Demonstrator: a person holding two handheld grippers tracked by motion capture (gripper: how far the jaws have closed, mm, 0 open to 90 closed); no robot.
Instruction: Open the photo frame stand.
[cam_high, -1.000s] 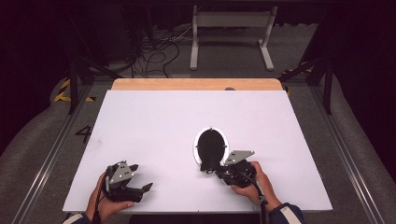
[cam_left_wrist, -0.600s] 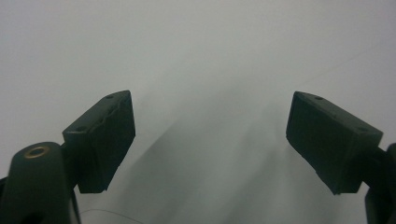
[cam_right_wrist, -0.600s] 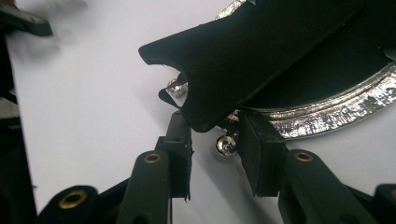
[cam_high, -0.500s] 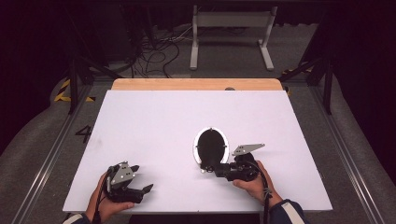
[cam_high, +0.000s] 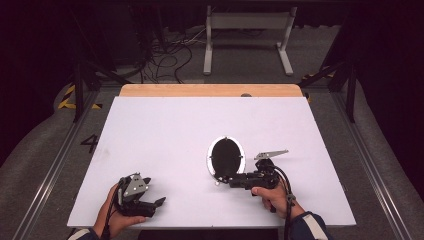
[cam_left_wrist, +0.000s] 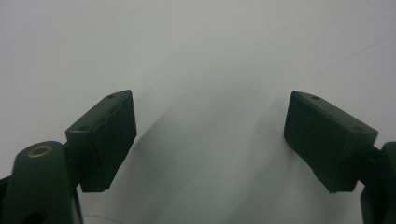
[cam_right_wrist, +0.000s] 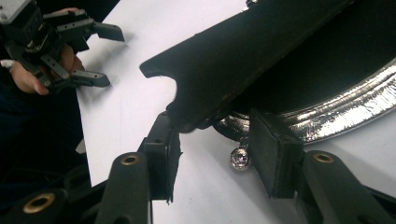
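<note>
Right gripper view, right gripper (cam_right_wrist: 212, 154) jaws parted around pan handle (cam_right_wrist: 243, 56), black pan (cam_high: 226, 156) at table (cam_high: 165, 130) centre, left gripper (cam_left_wrist: 210, 140) wide open, empty, at 7 o'clock.

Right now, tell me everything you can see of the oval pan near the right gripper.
The oval pan lies flat on the white table, right of centre and toward the near edge. Its inside looks black; its rim is shiny, silvery metal. A black handle juts from its near end, with a small shiny knob beneath it. The right gripper brackets the handle's base; whether its jaws touch it is unclear.
</note>
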